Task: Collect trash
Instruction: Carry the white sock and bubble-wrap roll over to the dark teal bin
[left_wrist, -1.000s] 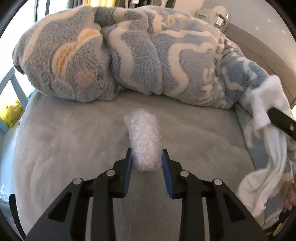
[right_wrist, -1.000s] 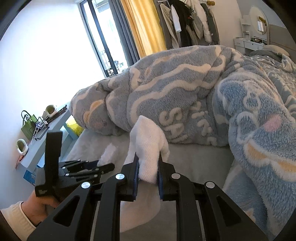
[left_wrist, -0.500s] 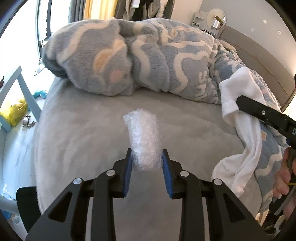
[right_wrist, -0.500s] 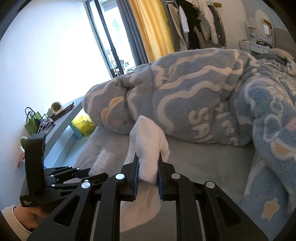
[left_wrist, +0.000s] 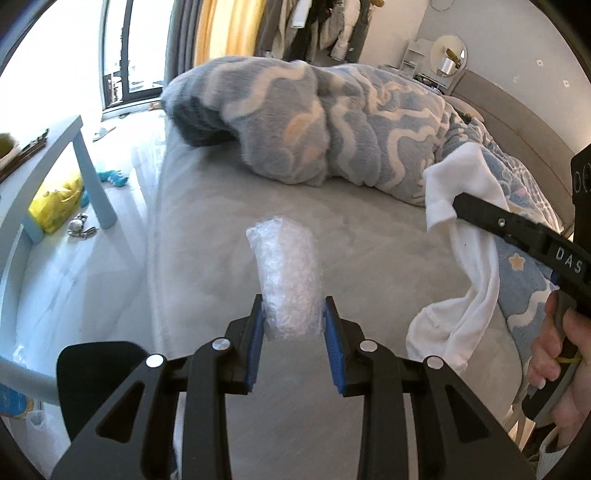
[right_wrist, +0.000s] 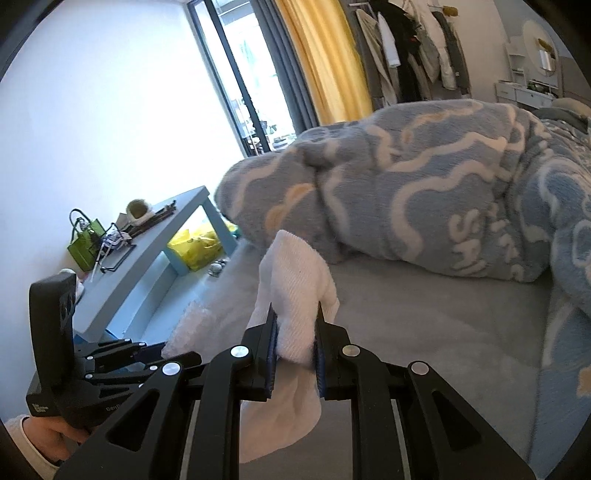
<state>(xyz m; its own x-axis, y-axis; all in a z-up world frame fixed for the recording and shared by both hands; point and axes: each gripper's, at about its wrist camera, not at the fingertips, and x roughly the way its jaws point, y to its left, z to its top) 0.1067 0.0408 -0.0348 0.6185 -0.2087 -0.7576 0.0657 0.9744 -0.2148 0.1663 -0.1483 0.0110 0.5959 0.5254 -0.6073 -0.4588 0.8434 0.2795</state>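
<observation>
Firstly, left wrist view: left gripper (left_wrist: 293, 328) clenched on bubble-wrap wad (left_wrist: 286, 275), held above grey bed (left_wrist: 207, 229), near edge. Risk: springy, slippery film squirming out under light grip. Legible on right tool: "DAS".

Right wrist view: right gripper (right_wrist: 295, 349) clamped on white cloth (right_wrist: 295, 291); hanging tail liable to snag. Blanket (right_wrist: 424, 192) lettering partly legible: "SA…".

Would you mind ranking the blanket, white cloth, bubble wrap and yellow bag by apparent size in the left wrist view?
1. blanket
2. white cloth
3. bubble wrap, though it is nearest the camera, so this rank is unsure
4. yellow bag, farther off
</observation>
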